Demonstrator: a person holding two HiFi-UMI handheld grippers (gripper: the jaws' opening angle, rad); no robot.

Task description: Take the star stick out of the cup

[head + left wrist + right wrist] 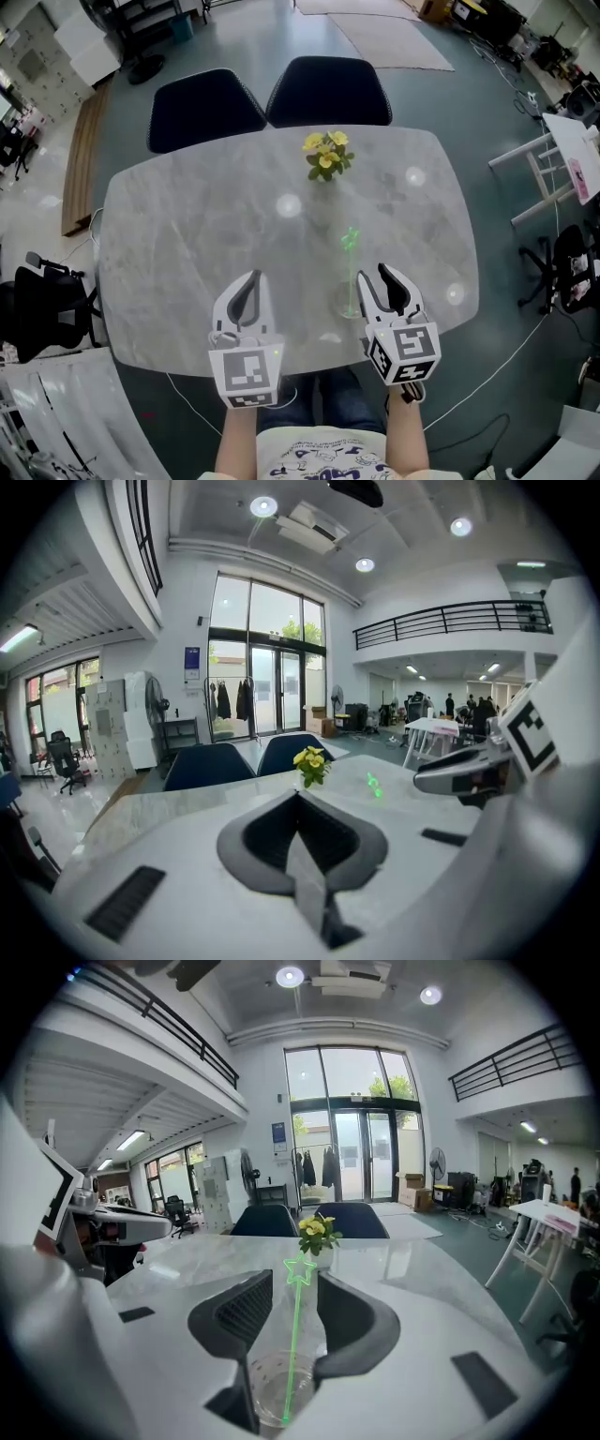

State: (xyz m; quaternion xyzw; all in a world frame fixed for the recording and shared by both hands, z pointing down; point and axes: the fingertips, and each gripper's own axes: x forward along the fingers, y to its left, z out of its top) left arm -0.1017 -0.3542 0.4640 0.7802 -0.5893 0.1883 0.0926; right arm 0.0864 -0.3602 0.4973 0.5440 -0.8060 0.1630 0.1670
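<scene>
A green star stick (350, 246) stands in a clear plastic cup (349, 305) near the front edge of the marble table (187, 244). In the right gripper view the cup (281, 1384) sits between my right gripper's (294, 1309) jaws, which press against its walls. The stick (295, 1335) rises in the gap and its star (300, 1269) shows above the jaw tips. My right gripper (382, 281) is shut on the cup. My left gripper (246, 292) hovers left of the cup, shut and holding nothing; from its own view the star (373, 786) glows far ahead to the right.
A small pot of yellow flowers (326, 156) stands at the table's far middle. Two dark chairs (272, 98) are pushed in behind the table. An office chair (42, 309) is on the left, and a white table (562, 159) on the right.
</scene>
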